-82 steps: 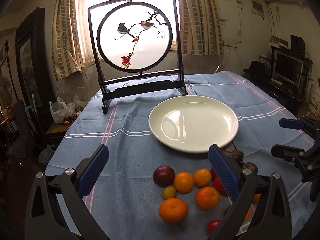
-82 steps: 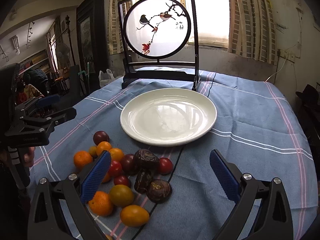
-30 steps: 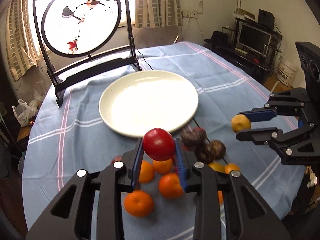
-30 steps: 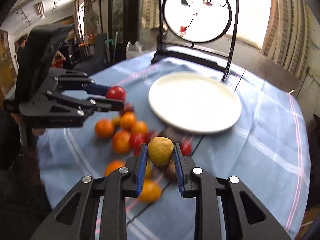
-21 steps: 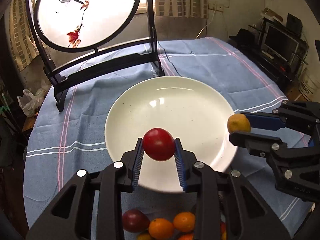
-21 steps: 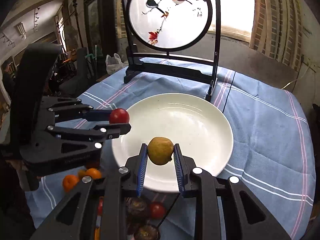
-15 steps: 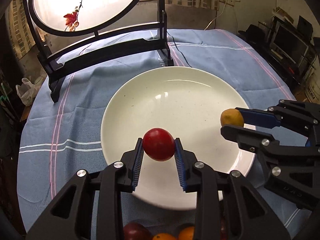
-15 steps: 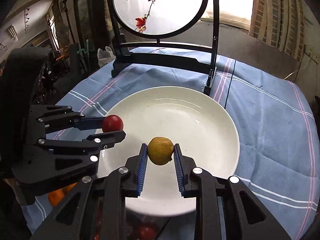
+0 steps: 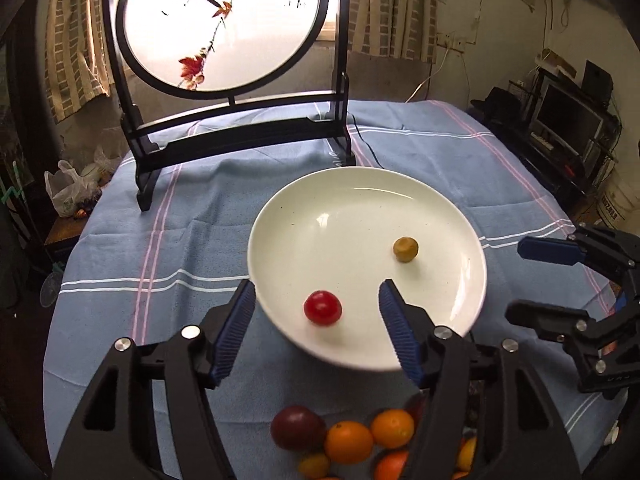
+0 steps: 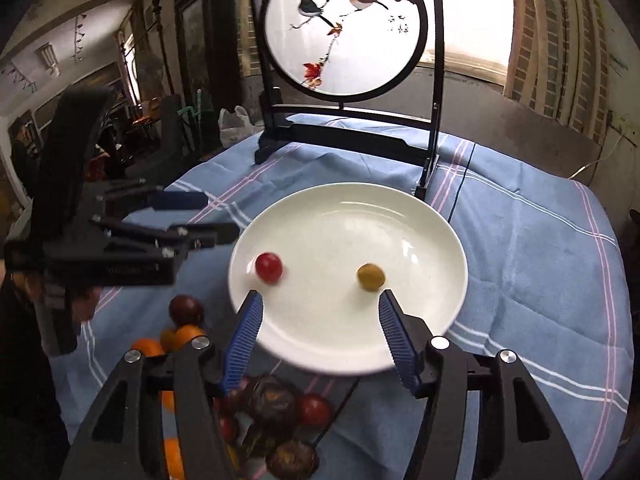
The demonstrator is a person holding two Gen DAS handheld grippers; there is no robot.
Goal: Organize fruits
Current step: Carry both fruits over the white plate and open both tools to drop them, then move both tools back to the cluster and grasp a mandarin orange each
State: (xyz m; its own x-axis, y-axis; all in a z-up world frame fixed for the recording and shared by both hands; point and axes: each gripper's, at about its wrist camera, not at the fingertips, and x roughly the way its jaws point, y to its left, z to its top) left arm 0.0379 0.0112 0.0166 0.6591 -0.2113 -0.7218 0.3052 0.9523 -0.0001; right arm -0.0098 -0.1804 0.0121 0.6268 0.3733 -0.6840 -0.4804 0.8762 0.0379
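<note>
A white plate (image 9: pixel 440 216) sits on the blue cloth; it also shows in the right wrist view (image 10: pixel 400 208). A red fruit (image 9: pixel 322 307) (image 10: pixel 268 267) and a yellow-brown fruit (image 9: pixel 405 249) (image 10: pixel 371 277) lie in it, apart. My left gripper (image 9: pixel 316 298) is open and empty over the plate's near rim, just behind the red fruit. My right gripper (image 10: pixel 320 302) is open and empty, just behind the yellow-brown fruit. A pile of oranges (image 9: pixel 348 441), dark plums (image 9: pixel 298 427) and brown fruits (image 10: pixel 270 400) lies in front of the plate.
A round bird screen on a black stand (image 9: pixel 224 28) stands behind the plate, with a cable running past its foot. The right gripper shows at the right of the left wrist view (image 9: pixel 552 280); the left gripper shows at the left of the right wrist view (image 10: pixel 192 216).
Both grippers have opened and let go. The red fruit and the yellow-brown fruit now lie in the plate. Both grippers have drawn back toward the plate's near rim.
</note>
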